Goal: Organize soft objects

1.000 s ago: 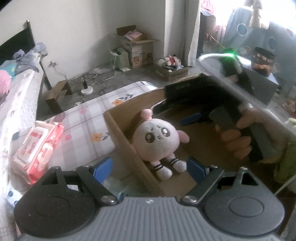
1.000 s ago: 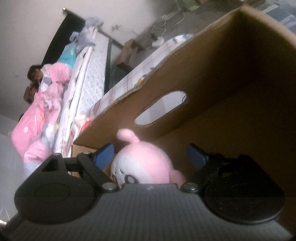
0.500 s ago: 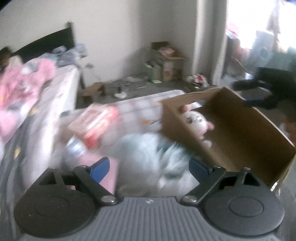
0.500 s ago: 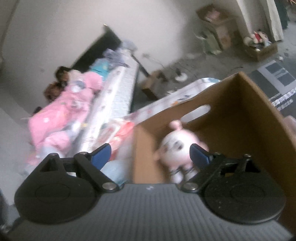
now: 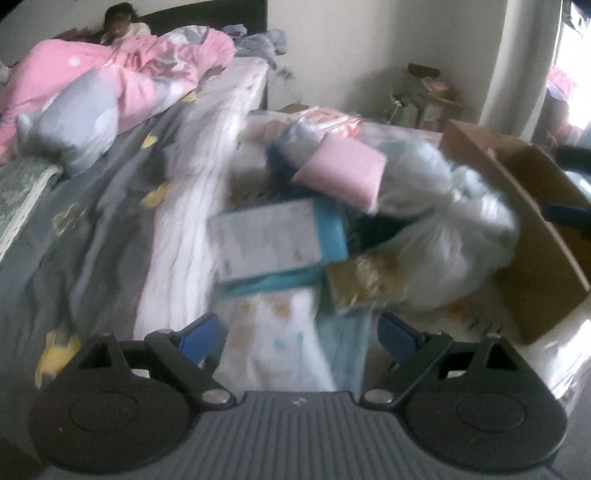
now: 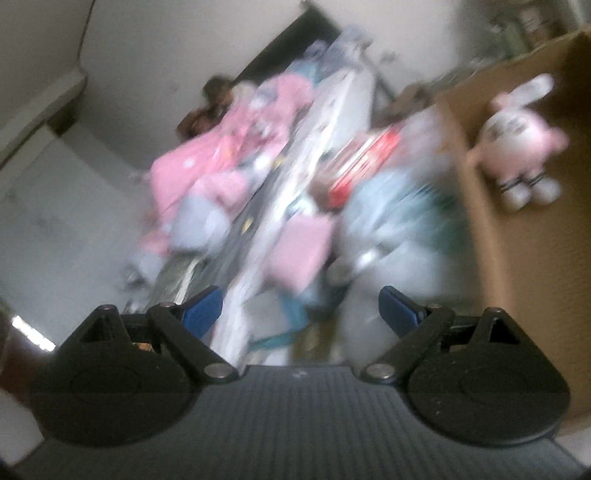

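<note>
A pink and white plush toy (image 6: pixel 517 147) sits inside the cardboard box (image 6: pixel 517 280) at the right; the box also shows in the left wrist view (image 5: pixel 535 229). Left of the box lies a pile of soft things: a pink pillow (image 5: pixel 340 173), a pale blue-white plush (image 5: pixel 450 229), a blue-grey packet (image 5: pixel 277 240) and a tan fuzzy item (image 5: pixel 362 284). My left gripper (image 5: pixel 301 338) is open and empty, above the near edge of the pile. My right gripper (image 6: pixel 301 306) is open and empty, back from the box, over the pile. Both views are blurred.
A bed with a grey sheet (image 5: pixel 92 229) and a pink duvet (image 5: pixel 122 81) runs along the left, with a person (image 5: pixel 118 22) lying at its head. A red and white pack (image 6: pixel 365 162) lies behind the pile. Cardboard boxes (image 5: pixel 424 96) stand by the far wall.
Both grippers have pulled back from the box and swung left toward the pile. The pink plush stays in the box. Both stay open.
</note>
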`<state>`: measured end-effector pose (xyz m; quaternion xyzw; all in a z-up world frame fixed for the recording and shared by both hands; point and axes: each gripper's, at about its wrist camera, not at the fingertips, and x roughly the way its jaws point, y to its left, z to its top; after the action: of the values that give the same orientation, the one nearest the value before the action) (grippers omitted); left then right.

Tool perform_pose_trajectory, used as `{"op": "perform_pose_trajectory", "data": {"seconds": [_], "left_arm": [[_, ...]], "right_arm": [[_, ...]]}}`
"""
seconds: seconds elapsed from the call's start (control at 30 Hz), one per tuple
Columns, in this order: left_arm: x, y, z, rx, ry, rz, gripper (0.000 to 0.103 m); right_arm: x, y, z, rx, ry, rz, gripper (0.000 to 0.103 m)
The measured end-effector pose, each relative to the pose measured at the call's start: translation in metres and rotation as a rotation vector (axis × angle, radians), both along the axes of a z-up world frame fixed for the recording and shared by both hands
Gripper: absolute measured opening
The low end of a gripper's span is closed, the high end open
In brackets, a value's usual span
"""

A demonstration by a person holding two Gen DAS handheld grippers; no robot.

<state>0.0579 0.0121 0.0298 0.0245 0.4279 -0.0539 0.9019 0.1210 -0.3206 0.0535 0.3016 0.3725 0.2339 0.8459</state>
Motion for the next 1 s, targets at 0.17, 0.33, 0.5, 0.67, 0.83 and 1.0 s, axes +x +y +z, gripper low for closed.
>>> {"op": "perform_pose_trajectory", "data": {"seconds": [0.17, 0.33, 0.5, 0.67, 0.83, 1.0], "left_arm": [[-0.013, 0.008, -0.014, 0.02, 0.005, 0.014, 0.094], [-0.008, 0.015, -0.027, -0.007, 0.025, 0.022, 0.094], [0.008, 0.015, -0.044, 0.005, 0.063, 0.016, 0.094], [0.02, 0.014, -0.056, 0.005, 0.101, 0.019, 0.094], [0.026, 0.012, -0.066, -0.017, 0.153, 0.002, 0.09], [0.031, 0.016, -0.072, -0.039, 0.174, 0.019, 0.09]], "right_arm": [[0.012, 0.07, -0.026, 0.027, 0.102, 0.149, 0.083], [0.025, 0.129, -0.055, 0.018, 0.209, 0.248, 0.073], [0.045, 0.152, -0.084, 0.007, 0.314, 0.28, 0.063], [0.062, 0.167, -0.104, -0.023, 0.385, 0.289, 0.053], [0.072, 0.182, -0.12, -0.035, 0.425, 0.294, 0.046], [0.077, 0.189, -0.134, -0.03, 0.442, 0.292, 0.046]]}}
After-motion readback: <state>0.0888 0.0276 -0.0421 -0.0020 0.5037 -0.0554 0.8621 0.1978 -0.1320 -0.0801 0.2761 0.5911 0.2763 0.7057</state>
